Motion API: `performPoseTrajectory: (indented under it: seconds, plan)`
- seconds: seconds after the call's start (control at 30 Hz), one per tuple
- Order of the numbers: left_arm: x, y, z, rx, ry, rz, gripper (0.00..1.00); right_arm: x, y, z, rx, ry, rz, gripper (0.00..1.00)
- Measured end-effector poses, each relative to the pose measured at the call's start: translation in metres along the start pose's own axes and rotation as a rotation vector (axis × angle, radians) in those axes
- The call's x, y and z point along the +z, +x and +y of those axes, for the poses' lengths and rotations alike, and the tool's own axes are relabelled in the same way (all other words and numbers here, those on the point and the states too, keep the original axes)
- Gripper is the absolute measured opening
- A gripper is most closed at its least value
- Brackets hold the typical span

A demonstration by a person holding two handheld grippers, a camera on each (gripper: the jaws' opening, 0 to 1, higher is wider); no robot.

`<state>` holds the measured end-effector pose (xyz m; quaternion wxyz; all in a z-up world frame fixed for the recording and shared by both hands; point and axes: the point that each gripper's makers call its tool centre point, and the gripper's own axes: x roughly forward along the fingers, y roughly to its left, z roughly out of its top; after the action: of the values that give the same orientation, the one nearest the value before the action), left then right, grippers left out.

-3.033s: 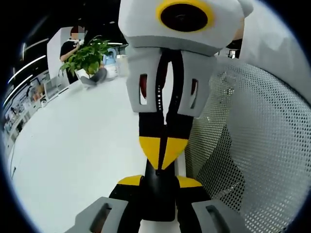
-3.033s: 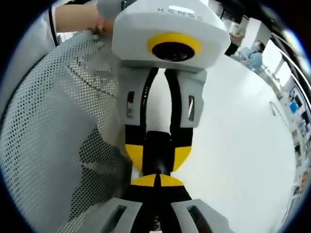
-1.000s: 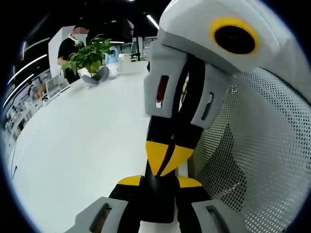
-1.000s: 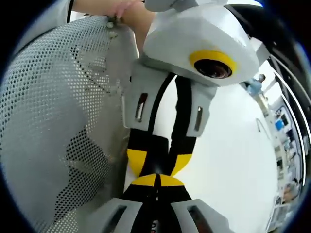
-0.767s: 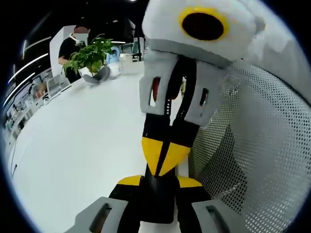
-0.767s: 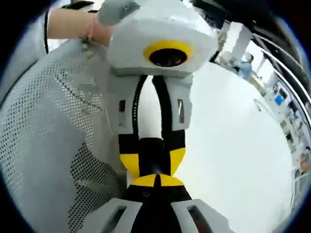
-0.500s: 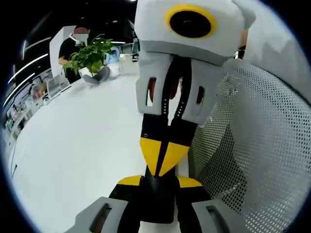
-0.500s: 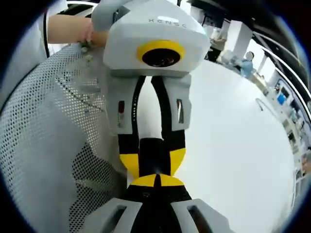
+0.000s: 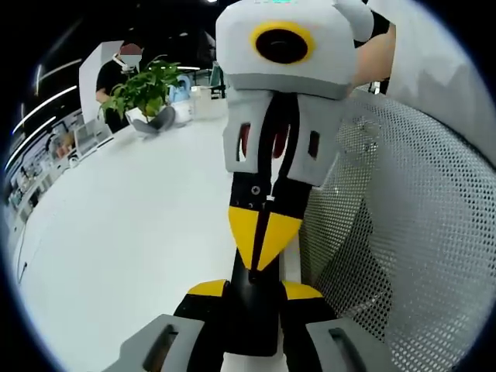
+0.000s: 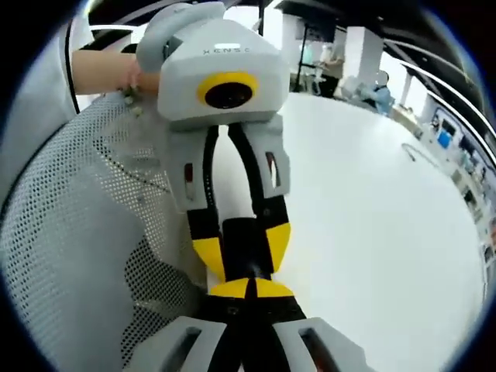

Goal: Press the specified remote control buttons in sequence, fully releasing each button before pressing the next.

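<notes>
While the left tool point(image 9: 254, 293) grips the black remote point(image 9: 253, 310) and the closed right tool point(image 10: 246, 288) presses it (tip to tip), a slip could hit a neighbouring button.

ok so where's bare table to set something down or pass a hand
The white table is bare from the left tool out to the potted plant. Crowded: the right tool meets the left tool over the black remote, and mesh clothing lies tight alongside them.
</notes>
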<state>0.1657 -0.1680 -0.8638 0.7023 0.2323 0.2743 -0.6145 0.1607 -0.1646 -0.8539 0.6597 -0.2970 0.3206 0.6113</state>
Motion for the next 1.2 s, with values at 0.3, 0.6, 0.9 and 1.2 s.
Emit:
performPoseTrajectory:
  seconds: [0.3,0.6,0.9,1.2]
  plan:
    - [0.000,0.000,-0.001,0.000,-0.001,-0.002,0.25,-0.006,-0.004,0.001,0.011,-0.024,0.001,0.06]
    - [0.000,0.000,-0.001,0.000,-0.003,-0.003,0.25,-0.012,-0.007,-0.005,0.010,0.025,-0.012,0.21]
    - [0.000,0.000,-0.001,0.000,-0.006,-0.006,0.25,-0.033,-0.005,-0.004,0.028,0.057,0.030,0.25]
    - [0.002,0.002,-0.003,0.001,-0.013,-0.008,0.25,-0.030,-0.009,-0.006,0.014,0.063,-0.046,0.24]
